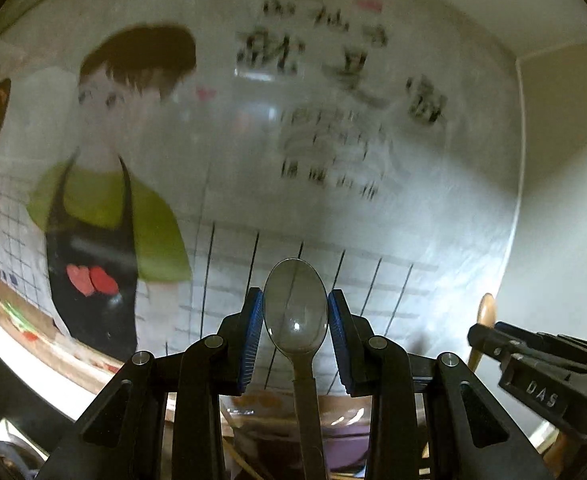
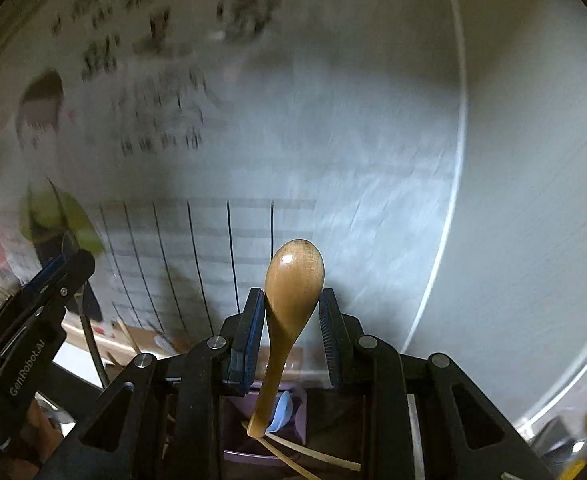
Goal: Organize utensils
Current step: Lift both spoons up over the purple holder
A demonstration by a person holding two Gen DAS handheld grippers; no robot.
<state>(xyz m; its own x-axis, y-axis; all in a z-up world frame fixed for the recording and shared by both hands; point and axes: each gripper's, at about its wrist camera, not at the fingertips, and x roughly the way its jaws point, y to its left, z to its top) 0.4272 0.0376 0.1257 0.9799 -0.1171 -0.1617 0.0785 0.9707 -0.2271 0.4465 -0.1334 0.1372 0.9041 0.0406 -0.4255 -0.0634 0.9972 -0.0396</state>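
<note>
In the left wrist view my left gripper (image 1: 295, 312) is shut on a dark smoky plastic spoon (image 1: 295, 300), bowl upright between the blue pads (image 1: 253, 320), handle running down. In the right wrist view my right gripper (image 2: 291, 312) holds a wooden spoon (image 2: 293, 276), bowl up, handle slanting down toward a purple container (image 2: 293, 420). The left pad touches the spoon; the right pad stands slightly off. The right gripper (image 1: 533, 364) with the wooden spoon tip (image 1: 486, 308) shows at the right of the left view. The left gripper (image 2: 49, 280) shows at the left of the right view.
A wall poster (image 1: 253, 140) with cartoon people, text and a grid fills the background, blurred. A purple container (image 1: 349, 440) with thin sticks sits below the left gripper. A blue utensil (image 2: 283, 412) and pale chopsticks (image 2: 305, 456) lie in the container below the right gripper.
</note>
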